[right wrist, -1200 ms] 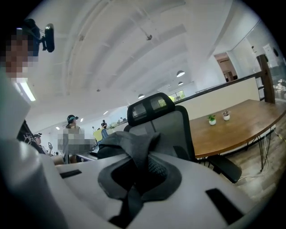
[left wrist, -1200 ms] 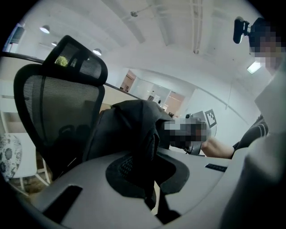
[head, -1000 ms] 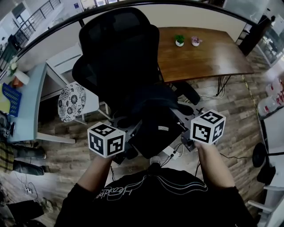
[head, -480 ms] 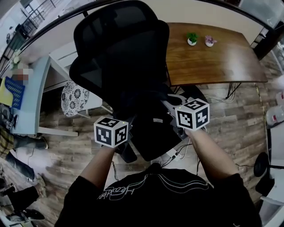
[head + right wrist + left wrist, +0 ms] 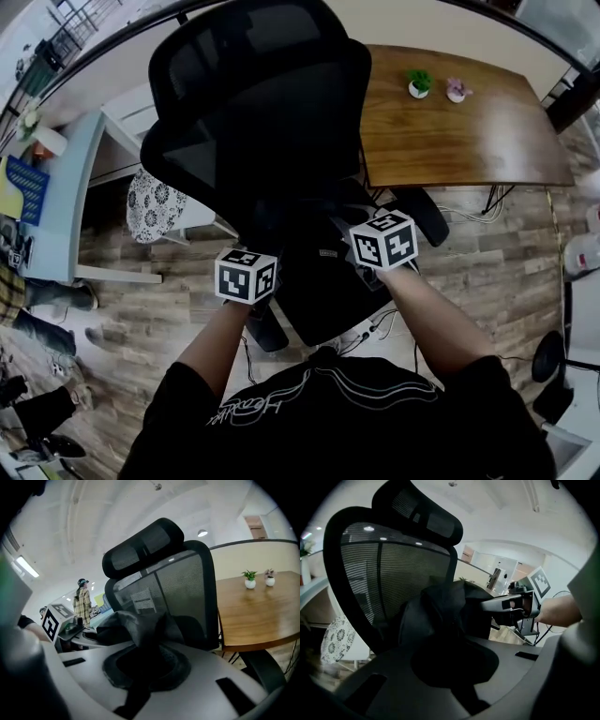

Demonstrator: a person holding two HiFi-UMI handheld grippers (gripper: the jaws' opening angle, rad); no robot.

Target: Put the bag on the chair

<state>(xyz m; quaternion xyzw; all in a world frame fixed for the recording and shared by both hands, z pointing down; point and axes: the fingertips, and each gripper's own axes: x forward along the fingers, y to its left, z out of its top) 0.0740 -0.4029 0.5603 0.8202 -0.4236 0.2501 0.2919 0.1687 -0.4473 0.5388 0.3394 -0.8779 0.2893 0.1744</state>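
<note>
Pinching a fold of the black bag [image 5: 440, 613] with the jaws of the left gripper [image 5: 451, 656] pressed together on the fabric; clamping another fold likewise in the right gripper [image 5: 149, 660]. Hanging between both grippers, just before the mesh backrest of the black office chair [image 5: 253, 112], over its seat.

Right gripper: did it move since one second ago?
Yes. The right gripper moved up the head view, toward the chair back and nearer the table's front edge.

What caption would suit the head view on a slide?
Left gripper and right gripper hold a black bag at a black office chair.
</note>
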